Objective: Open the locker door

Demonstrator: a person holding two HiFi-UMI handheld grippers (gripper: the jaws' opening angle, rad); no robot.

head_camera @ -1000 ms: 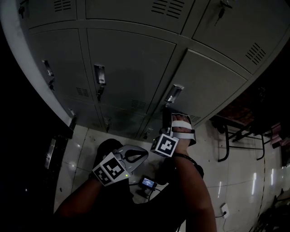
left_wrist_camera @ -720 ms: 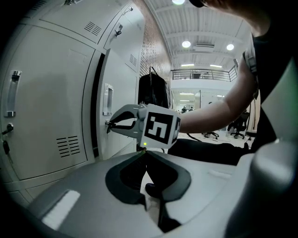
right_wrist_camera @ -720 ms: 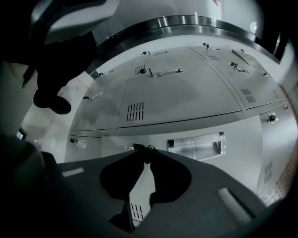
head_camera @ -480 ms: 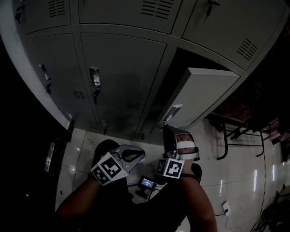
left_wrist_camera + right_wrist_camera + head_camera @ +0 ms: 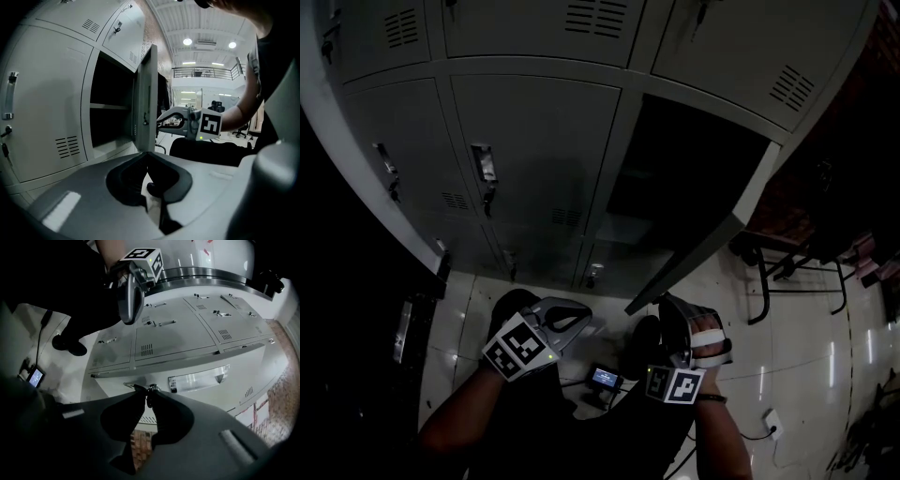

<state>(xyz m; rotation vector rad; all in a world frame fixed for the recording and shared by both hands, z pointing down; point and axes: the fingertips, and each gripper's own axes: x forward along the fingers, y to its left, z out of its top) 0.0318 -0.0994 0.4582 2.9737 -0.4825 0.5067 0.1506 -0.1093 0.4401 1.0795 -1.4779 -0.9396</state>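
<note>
The grey locker door (image 5: 701, 251) stands swung out, edge-on in the head view, with its dark compartment (image 5: 684, 159) and shelf exposed. My right gripper (image 5: 664, 305) is low at the door's free edge. In the right gripper view its jaws (image 5: 148, 392) are closed on the small key and ring just beside the door's chrome handle (image 5: 199, 377). The left gripper view shows the door (image 5: 146, 101) side-on with the right gripper (image 5: 163, 123) at its lock. My left gripper (image 5: 579, 315) hangs apart to the left, shut and empty (image 5: 149, 158).
Closed lockers with chrome handles (image 5: 483, 169) fill the wall left of and above the open one. A small device with a lit screen (image 5: 605, 378) lies on the tiled floor between my arms. A black metal chair frame (image 5: 767, 281) stands to the right.
The door has swung from closed to wide open. My right gripper has moved down and right with the door's edge. The left gripper has barely moved.
</note>
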